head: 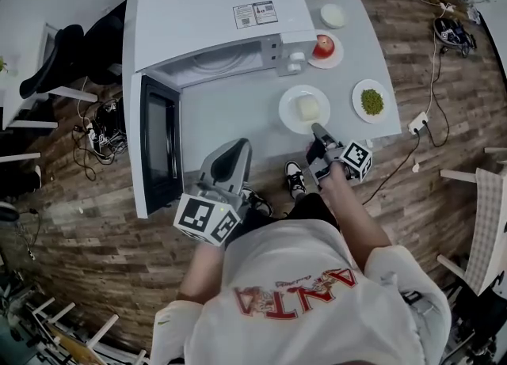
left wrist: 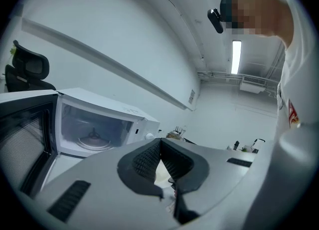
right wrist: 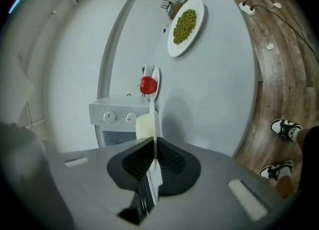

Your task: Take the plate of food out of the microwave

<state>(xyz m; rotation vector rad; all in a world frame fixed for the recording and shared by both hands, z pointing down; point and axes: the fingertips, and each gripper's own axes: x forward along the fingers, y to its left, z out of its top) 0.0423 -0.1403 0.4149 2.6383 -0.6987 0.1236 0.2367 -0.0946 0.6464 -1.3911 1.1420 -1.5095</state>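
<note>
Head view: the microwave (head: pixel 214 7) stands at the back left of the white table (head: pixel 230 118), its door (head: pixel 158 146) swung open past the table's left edge. The plate (head: pixel 287 110) with a pale block of food (head: pixel 307 108) is outside the oven, near the table's front edge, in front of the control panel. My right gripper (head: pixel 318 130) has that plate by its near rim. I cannot tell whether the plate rests on the table or hangs just clear of it. My left gripper (head: pixel 236 148) is over the front edge, before the oven opening, apart from the plate. Toward the right edge lie a plate of green peas (head: pixel 371 102) and a plate with an apple (head: pixel 323 47).

Left gripper view: left gripper (left wrist: pixel 160 144) jaws closed tip to tip, nothing between them. The oven cavity (left wrist: pixel 94 124) stands open with only the turntable (left wrist: pixel 94 140) inside.

Right gripper view: right gripper (right wrist: pixel 152 141) jaws clamped on the plate (right wrist: pixel 155 119), seen edge-on, with the food (right wrist: pixel 143 126) beside it. Apple (right wrist: pixel 148 85) and green peas (right wrist: pixel 185 24) lie beyond.
</note>
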